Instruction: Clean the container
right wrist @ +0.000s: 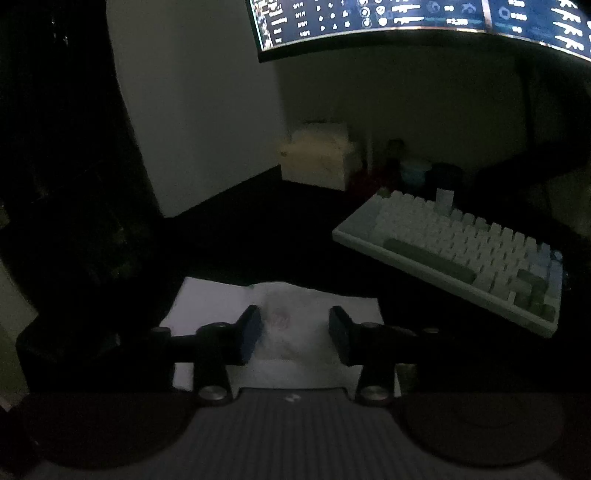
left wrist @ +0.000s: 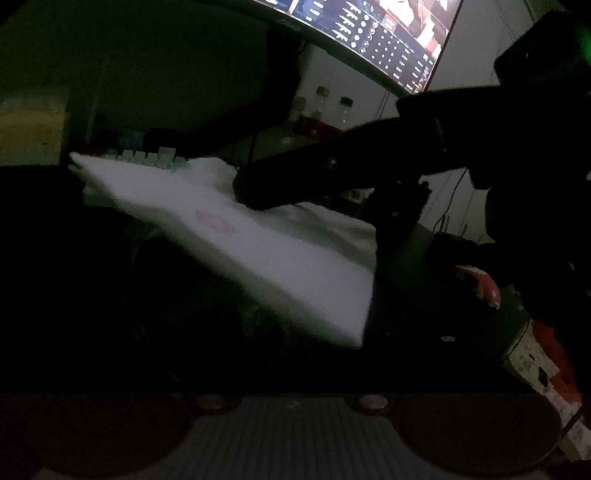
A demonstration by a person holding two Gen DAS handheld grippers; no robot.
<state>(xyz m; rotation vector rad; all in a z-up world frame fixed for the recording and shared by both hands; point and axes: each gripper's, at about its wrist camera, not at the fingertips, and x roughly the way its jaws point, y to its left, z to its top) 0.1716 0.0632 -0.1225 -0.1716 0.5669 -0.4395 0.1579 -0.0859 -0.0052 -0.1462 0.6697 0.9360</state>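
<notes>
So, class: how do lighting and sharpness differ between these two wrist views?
Left wrist view: very dim, white tissue smeared by motion blur, its own fingers lost in darkness, monitor the brightest patch. Right wrist view: equally dim but steadier, keyboard keys fairly crisp, fisheye bending the monitor edge.

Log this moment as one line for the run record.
scene: dim desk | right gripper: open, over white tissue | left gripper: fingers not visible | container: not discernible | nearby: keyboard, monitor
</notes>
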